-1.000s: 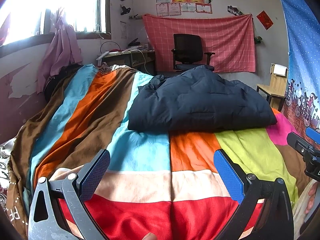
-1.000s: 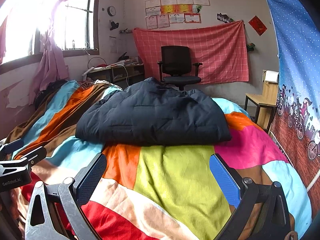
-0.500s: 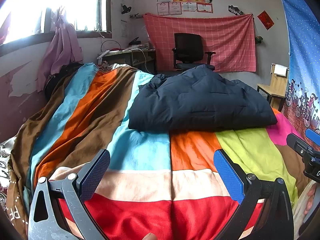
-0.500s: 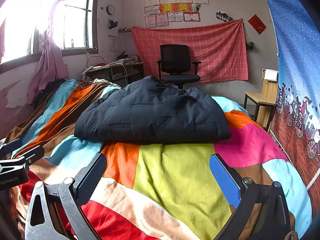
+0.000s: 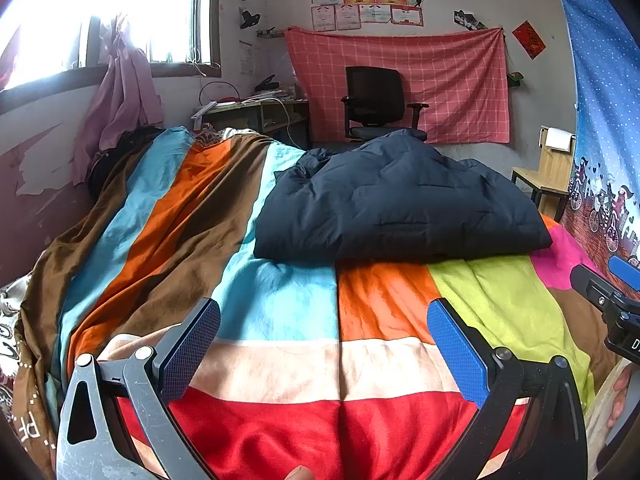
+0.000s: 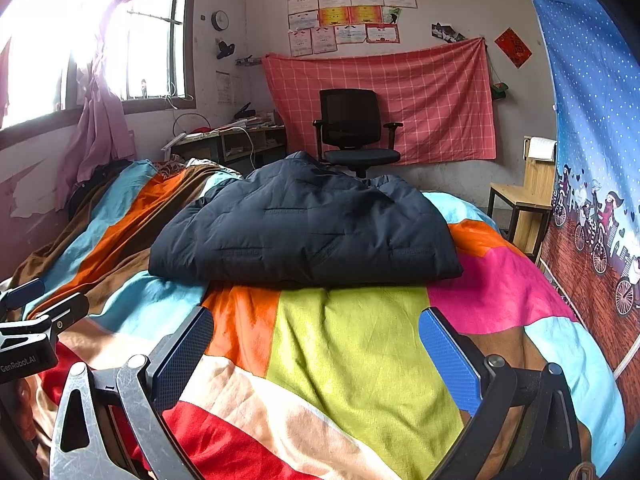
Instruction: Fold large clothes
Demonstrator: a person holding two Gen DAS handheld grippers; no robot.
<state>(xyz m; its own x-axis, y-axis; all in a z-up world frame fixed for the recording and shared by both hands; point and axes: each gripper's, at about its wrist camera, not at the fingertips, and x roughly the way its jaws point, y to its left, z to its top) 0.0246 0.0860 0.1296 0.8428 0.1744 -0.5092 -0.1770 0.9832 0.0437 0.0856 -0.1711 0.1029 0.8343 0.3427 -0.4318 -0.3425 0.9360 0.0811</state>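
A dark navy quilted jacket point(image 5: 396, 204) lies folded into a thick bundle on the striped multicolour blanket point(image 5: 280, 312) that covers the bed. It also shows in the right wrist view point(image 6: 308, 232). My left gripper point(image 5: 324, 332) is open and empty, well short of the jacket's near edge, above the blanket. My right gripper point(image 6: 316, 340) is open and empty too, also short of the jacket, over the green and orange patches. The right gripper's body shows at the right edge of the left wrist view point(image 5: 608, 304). The left gripper's body shows at the left edge of the right wrist view point(image 6: 32, 332).
A black office chair point(image 6: 352, 128) stands beyond the bed before a red checked cloth point(image 6: 420, 92) on the wall. A desk point(image 6: 232, 140) stands under the window at the back left. A wooden stool point(image 6: 524, 200) and a blue printed hanging point(image 6: 592, 140) are on the right.
The right wrist view has shifted slightly, with the jacket sitting a little higher in frame. Both grippers stay open and the jacket has not moved.
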